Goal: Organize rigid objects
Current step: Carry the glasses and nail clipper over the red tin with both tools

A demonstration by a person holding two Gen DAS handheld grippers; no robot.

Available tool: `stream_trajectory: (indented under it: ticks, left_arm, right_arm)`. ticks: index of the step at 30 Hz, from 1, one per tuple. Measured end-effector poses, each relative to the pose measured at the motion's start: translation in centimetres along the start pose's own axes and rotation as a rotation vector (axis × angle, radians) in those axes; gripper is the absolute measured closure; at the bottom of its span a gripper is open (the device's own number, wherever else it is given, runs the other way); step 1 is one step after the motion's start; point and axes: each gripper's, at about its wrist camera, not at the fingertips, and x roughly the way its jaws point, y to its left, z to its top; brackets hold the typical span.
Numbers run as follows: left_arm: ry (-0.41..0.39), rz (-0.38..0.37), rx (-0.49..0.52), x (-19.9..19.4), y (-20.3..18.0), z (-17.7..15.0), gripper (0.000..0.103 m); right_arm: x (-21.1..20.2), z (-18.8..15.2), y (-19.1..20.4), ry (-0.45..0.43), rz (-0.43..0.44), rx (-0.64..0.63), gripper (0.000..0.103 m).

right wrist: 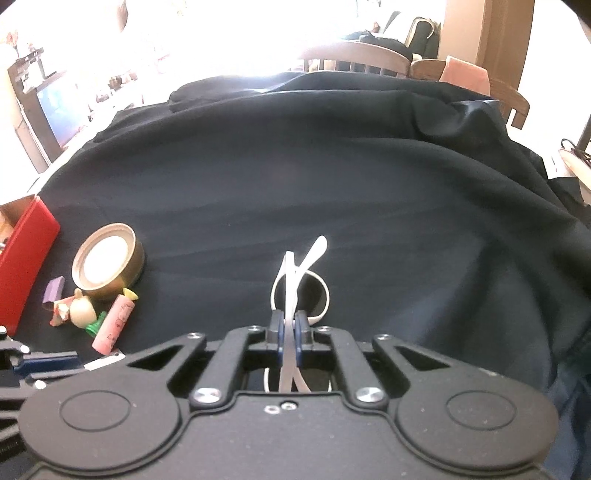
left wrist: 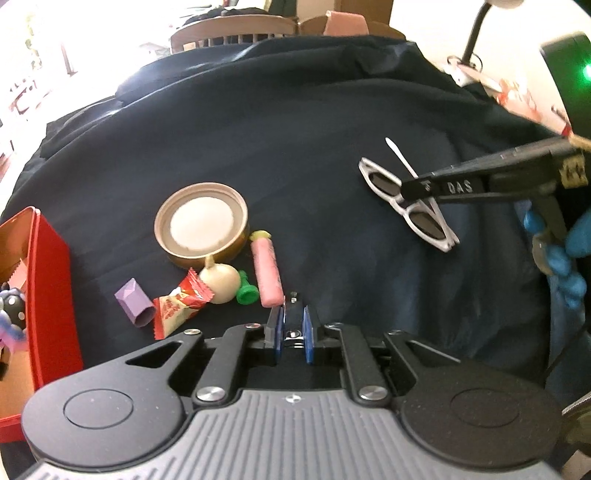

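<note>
My right gripper (right wrist: 289, 328) is shut on white-framed sunglasses (right wrist: 295, 280) and holds them above the dark cloth; the left wrist view shows the sunglasses (left wrist: 410, 206) hanging from its fingers (left wrist: 436, 186) at the right. My left gripper (left wrist: 293, 325) is shut on a small dark metal object (left wrist: 293, 325), just right of a pink tube (left wrist: 266, 273). A red box (left wrist: 51, 295) with items inside stands at the left; it also shows in the right wrist view (right wrist: 26, 266).
Left of centre lie a gold lid (left wrist: 201, 225), a cream wooden top (left wrist: 219, 282), a green piece (left wrist: 246, 293), a red candy wrapper (left wrist: 181, 306) and a purple block (left wrist: 135, 306). A dark cloth (left wrist: 295, 129) covers the table. A chair (left wrist: 232, 31) stands behind.
</note>
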Motion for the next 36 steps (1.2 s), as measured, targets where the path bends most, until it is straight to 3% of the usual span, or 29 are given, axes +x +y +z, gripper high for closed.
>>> stream_trajectory:
  ticks: [11,21,36]
  left_arm:
    - [-0.052,-0.049,-0.09,-2.8,2.9,0.2,0.093]
    - [-0.097,-0.049,-0.15,-4.8,5.8,0.9,0.093]
    - [-0.172,-0.018,-0.176,-8.6,12.5,0.6,0.093]
  right_arm:
    - [-3.5,0.6,0.3,-0.056,0.037,0.023,0.098]
    - [-5.9,1.8,2.2,-0.115,0.067,0.041,0.098]
    - [-7.4,3.7,9.7,-0.168,0.118,-0.004,0.098]
